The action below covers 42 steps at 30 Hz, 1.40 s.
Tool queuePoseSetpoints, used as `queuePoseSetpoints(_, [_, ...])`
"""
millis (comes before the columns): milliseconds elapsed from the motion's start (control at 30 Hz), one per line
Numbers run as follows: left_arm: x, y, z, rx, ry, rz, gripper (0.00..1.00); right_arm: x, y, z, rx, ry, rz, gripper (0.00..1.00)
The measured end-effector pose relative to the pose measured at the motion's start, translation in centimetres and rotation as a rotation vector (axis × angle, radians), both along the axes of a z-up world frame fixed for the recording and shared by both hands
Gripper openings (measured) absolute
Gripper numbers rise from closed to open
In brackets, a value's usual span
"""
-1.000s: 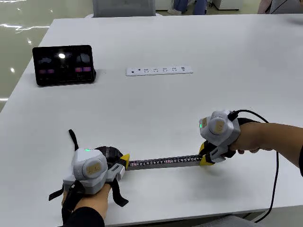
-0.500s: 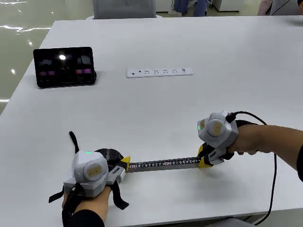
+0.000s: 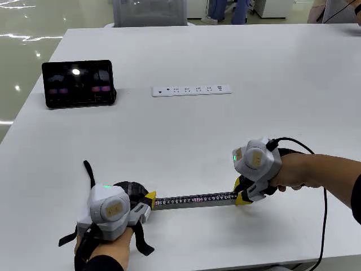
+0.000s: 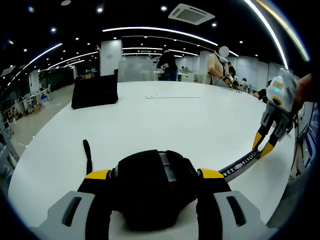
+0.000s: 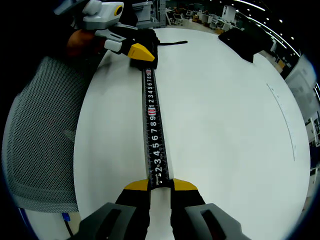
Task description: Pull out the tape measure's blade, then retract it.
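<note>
Both tongs are closed on something: the left tongs (image 4: 155, 174) clamp the black case of the tape measure (image 3: 131, 189) between their yellow tips, and the right tongs (image 5: 160, 186) are pinched narrow on the free end of the blade (image 5: 152, 120).

Well beyond both tongs, a white power strip (image 3: 192, 90) lies flat on the white bench (image 3: 225, 130). A dark tablet (image 3: 79, 83) stands propped further out, on the left tongs' side. A black strap (image 3: 88, 171) trails over the bench just beyond the left tongs, and a black cable (image 3: 324, 214) loops back from the right tongs beside the person's arm. Both lie off the blade's line.

The blade runs straight and flat on the bench from one pair of tongs to the other. It is dark with pale numerals and a few red marks, and the count starts at the right tongs.

The blade's end hook is buried between the right tongs' tips. The slot where the blade leaves the case is covered by a yellow tip of the left tongs. Any markings on the case are too dark to read.
</note>
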<state>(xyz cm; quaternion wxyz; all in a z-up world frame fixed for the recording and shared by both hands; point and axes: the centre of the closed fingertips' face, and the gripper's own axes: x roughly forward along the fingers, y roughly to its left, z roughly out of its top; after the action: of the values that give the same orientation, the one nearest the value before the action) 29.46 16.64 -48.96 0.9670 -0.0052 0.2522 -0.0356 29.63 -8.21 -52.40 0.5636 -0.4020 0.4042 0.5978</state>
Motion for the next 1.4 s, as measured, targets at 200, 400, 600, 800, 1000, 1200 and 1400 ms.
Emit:
queuePoseSetpoints(200, [0.0, 0.1, 0.0, 0.002, 0.001, -0.001, 0.64, 0.0, 0.3, 0.0, 0.007, -0.004, 0.002, 0.11])
queuePoseSetpoints(400, [0.1, 0.1, 0.0, 0.005, 0.002, -0.002, 0.64, 0.1, 1.1, 0.1, 0.057, 0.014, -0.046, 0.11])
queuePoseSetpoints(600, [0.1, 0.2, 0.1, 0.007, 0.001, -0.003, 0.64, 0.1, 1.4, 0.1, 0.008, -0.005, 0.011, 0.11])
queuePoseSetpoints(800, [0.1, 0.1, 0.1, 0.008, 0.002, -0.005, 0.64, 0.2, 1.4, 0.1, -0.009, 0.002, 0.017, 0.11])
queuePoseSetpoints(1000, [0.1, 0.1, 0.1, 0.009, 0.004, -0.005, 0.64, 0.1, 1.7, 0.1, -0.003, 0.004, 0.001, 0.11])
queuePoseSetpoints(1200, [0.1, 0.1, 0.1, 0.008, 0.006, -0.005, 0.64, 0.0, 1.9, 0.1, -0.002, 0.009, -0.008, 0.11])
queuePoseSetpoints(1400, [0.1, 0.1, 0.0, 0.008, 0.007, -0.006, 0.64, 0.0, 2.1, 0.0, -0.002, 0.015, -0.011, 0.11])
